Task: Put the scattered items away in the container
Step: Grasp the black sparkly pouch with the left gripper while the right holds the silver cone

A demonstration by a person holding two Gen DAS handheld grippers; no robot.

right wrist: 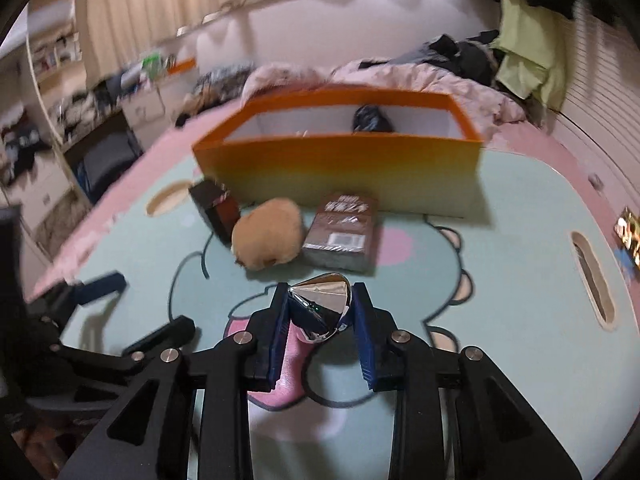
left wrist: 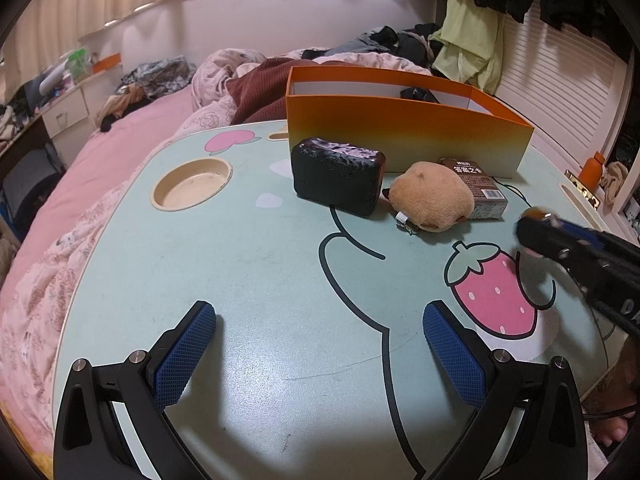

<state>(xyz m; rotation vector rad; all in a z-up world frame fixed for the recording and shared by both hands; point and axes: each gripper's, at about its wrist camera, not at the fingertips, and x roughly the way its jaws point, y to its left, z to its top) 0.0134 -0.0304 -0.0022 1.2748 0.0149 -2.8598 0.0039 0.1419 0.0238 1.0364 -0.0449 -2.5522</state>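
An orange box (left wrist: 404, 136) stands at the far side of the green lap table (left wrist: 248, 280); it also shows in the right wrist view (right wrist: 340, 168), with a dark item (right wrist: 370, 118) inside. In front of it lie a black pouch (left wrist: 338, 176), a tan plush toy (left wrist: 432, 196) and a brown card box (left wrist: 478, 188). The same pouch (right wrist: 216, 210), plush (right wrist: 268, 238) and card box (right wrist: 342, 232) show in the right wrist view. My left gripper (left wrist: 320, 332) is open and empty above the table. My right gripper (right wrist: 320, 300) is shut on a shiny silver object (right wrist: 322, 300), held above the table.
A round cup recess (left wrist: 192, 184) sits at the table's left. A slot (right wrist: 592, 276) is cut at the table's right edge. A pink bed (left wrist: 80, 184) with rumpled bedding and clothes surrounds the table. The right gripper (left wrist: 532, 224) shows blurred at the right of the left wrist view.
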